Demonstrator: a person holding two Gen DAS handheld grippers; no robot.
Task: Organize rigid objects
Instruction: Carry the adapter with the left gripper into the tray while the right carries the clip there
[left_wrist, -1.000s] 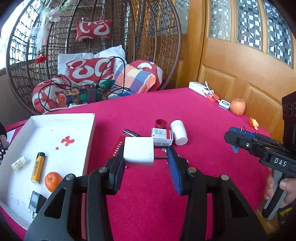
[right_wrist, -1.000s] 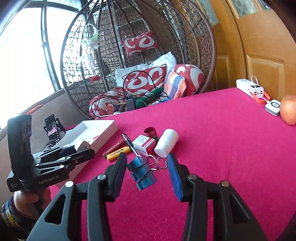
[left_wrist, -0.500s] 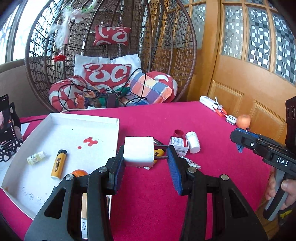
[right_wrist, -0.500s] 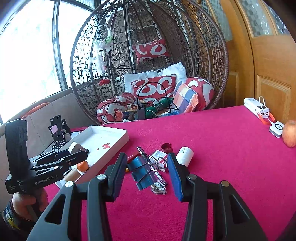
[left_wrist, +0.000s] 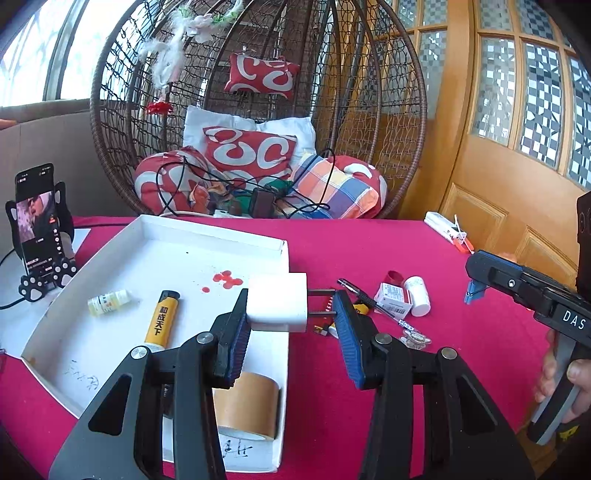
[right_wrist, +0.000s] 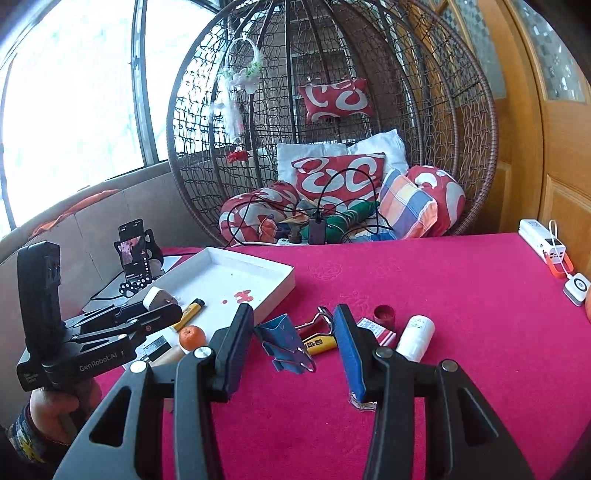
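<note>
Two things are being carried: the left gripper (left_wrist: 291, 314) squeezes a white plug (left_wrist: 277, 307) above the near right edge of the white tray (left_wrist: 155, 236), and the right gripper (right_wrist: 293, 332) pinches a blue clip (right_wrist: 282, 341) over the pink desk (right_wrist: 461, 295). Next, I think, each goes down into the tray, with the plug first because it is closest.

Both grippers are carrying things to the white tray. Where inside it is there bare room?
The white cardboard tray is bare across its far half, beyond the red stains. Its near part is crowded: small dropper bottle, yellow lighter, brown tape roll.
</note>
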